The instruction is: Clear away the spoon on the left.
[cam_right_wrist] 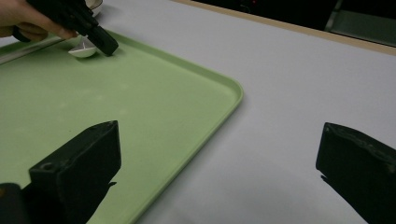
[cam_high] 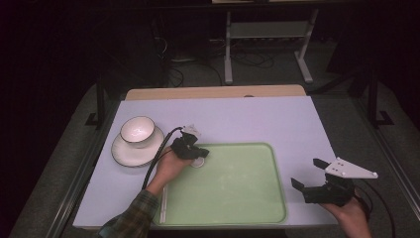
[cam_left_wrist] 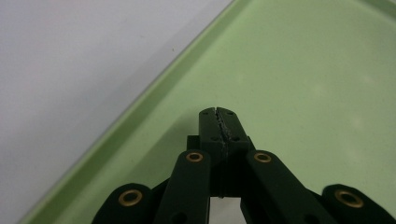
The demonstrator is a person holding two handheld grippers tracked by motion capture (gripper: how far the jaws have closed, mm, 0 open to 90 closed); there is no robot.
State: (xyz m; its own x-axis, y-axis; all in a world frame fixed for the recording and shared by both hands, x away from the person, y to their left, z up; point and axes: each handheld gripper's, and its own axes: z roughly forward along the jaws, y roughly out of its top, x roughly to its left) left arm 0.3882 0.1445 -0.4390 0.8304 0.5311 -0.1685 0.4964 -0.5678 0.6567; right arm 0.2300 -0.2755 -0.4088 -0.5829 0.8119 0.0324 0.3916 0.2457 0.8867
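While both grippers sit over the worktop [cam_high: 257, 119], count is 1 green tray [cam_high: 237, 198], 1 bowl [cam_high: 137, 130] on 1 plate [cam_high: 124, 153], 1 small white dish [cam_right_wrist: 83, 49] at the tray's far-left corner. Dish is mostly hidden by the left gripper [cam_high: 198, 152]; whether it's pinched, can't tell. Left fingers [cam_left_wrist: 209, 123] pressed together. Right gripper [cam_high: 309, 173] fingers [cam_right_wrist: 79, 163] wide apart, empty, over the tray's right edge.

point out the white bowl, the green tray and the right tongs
white bowl [cam_high: 137, 130], high view, on its pale inside.
green tray [cam_high: 237, 186], high view, on its bare floor.
right tongs [cam_high: 307, 173], high view, midway between the open tips.
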